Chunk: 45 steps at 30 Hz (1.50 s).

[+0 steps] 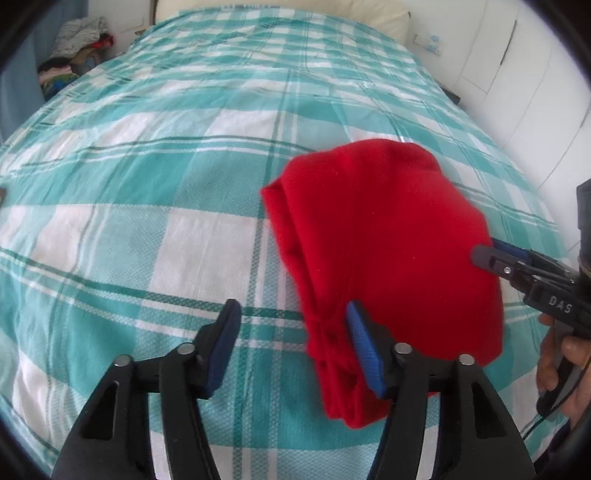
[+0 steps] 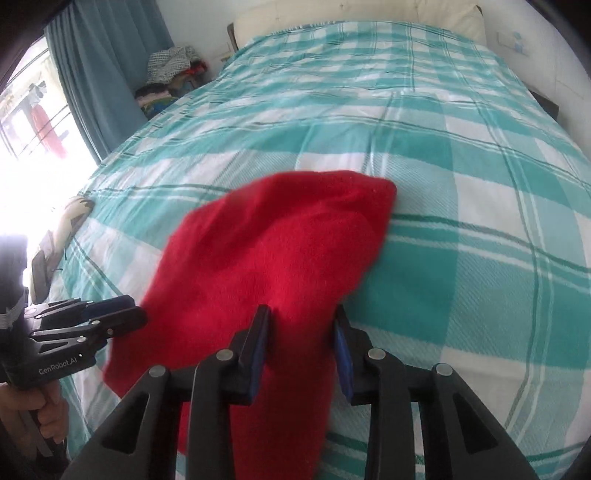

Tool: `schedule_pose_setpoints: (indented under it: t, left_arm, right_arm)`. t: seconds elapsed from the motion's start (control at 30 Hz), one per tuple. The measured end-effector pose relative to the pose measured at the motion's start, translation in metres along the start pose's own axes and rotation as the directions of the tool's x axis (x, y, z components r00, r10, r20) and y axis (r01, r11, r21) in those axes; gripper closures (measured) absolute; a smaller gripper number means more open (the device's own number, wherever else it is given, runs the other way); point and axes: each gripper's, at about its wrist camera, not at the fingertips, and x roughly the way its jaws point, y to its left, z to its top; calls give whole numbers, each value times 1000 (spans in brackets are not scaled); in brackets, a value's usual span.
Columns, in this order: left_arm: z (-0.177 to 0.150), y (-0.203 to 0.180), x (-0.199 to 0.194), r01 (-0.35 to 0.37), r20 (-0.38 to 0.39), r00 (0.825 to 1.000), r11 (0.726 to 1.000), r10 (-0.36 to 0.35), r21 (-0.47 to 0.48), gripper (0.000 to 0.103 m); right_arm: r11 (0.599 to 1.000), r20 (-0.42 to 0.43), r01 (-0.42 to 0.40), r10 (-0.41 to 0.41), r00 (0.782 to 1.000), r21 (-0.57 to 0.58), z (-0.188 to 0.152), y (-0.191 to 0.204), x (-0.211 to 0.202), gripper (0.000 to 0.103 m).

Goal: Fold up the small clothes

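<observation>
red folded garment [image 1: 388,236] lies on the bed, on the teal-and-white checked bedspread [image 1: 147,184], near the front edge. left gripper [image 1: 293,345] sits at the garment's near-left corner: jaws stand wide apart, right pad just beside or brushing the red cloth edge, left pad over bare bedspread, nothing pinched. in the right wrist view the left gripper [image 2: 138,312] pokes in from the left, tips next to the garment's left edge. right gripper [image 2: 301,352] straddles the garment's near end, red cloth running between its two fingers; jaws partly apart, pads close to the cloth on both sides but can't tell if they press it. from the left wrist view the right gripper [image 1: 484,251] shows side-on at the garment's right edge, tip touching or overlapping red cloth.

counts: one red garment, two grippers, two hands on the handles – right hand [image 1: 561,373], left hand [image 2: 40,417].

surface: bedspread fairly smooth, slight wrinkles, covers the whole bed. cream pillow [image 1: 376,18] at the head end. pile of mixed clothes [image 2: 170,74] beside the bed at far left. teal curtain [image 2: 99,74] by a bright window [image 2: 33,118]. white wall and cupboard panels [image 1: 517,74] at right.
</observation>
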Motion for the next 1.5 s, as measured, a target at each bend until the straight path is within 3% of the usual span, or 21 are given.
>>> schedule_pose_setpoints:
  t: [0.07,0.1,0.13,0.2,0.27,0.4,0.47,0.6,0.7,1.0,1.5]
  left_arm:
    - [-5,-6,-30,-92,122,989,995,87,34,10]
    - [-6,-11,-45,-128,181,977,990,116,53,6]
    - [-6,-17,-60,-162,235,962,985,142,68,1]
    - [-9,-29,-87,-219,324,928,972,182,82,0]
    - [-8,-39,-106,-271,364,903,960,229,70,0]
    - [-20,-53,-131,-321,382,877,947,290,19,0]
    - [-34,-57,-142,-296,377,886,955,269,15,0]
    - [-51,-63,-147,-210,272,942,978,198,16,0]
    - [-63,-68,-150,-198,226,956,980,189,15,0]
    - [-82,-80,-172,-190,208,961,982,184,6,0]
    - [-89,-79,-175,-166,200,966,986,162,4,0]
  right_arm:
    - [1000,62,30,-30,998,6,-9,-4,-26,25]
    - [999,95,48,-47,994,0,-13,-3,-40,18]
    - [998,125,63,-61,990,-12,-14,-1,-55,17]
    - [993,161,112,-103,981,-43,-16,8,-78,12]
    - [986,187,150,-135,973,-70,-19,22,-100,8]
    - [979,218,176,-151,964,-100,-34,41,-134,6]
    - [979,218,179,-154,964,-100,-42,49,-145,5]
    - [972,200,203,-176,964,-122,-63,61,-159,5]
    - [966,188,225,-199,962,-127,-79,67,-169,5]
    - [963,157,242,-223,962,-117,-106,82,-196,5]
    - [951,127,279,-263,957,-131,-119,80,-190,5]
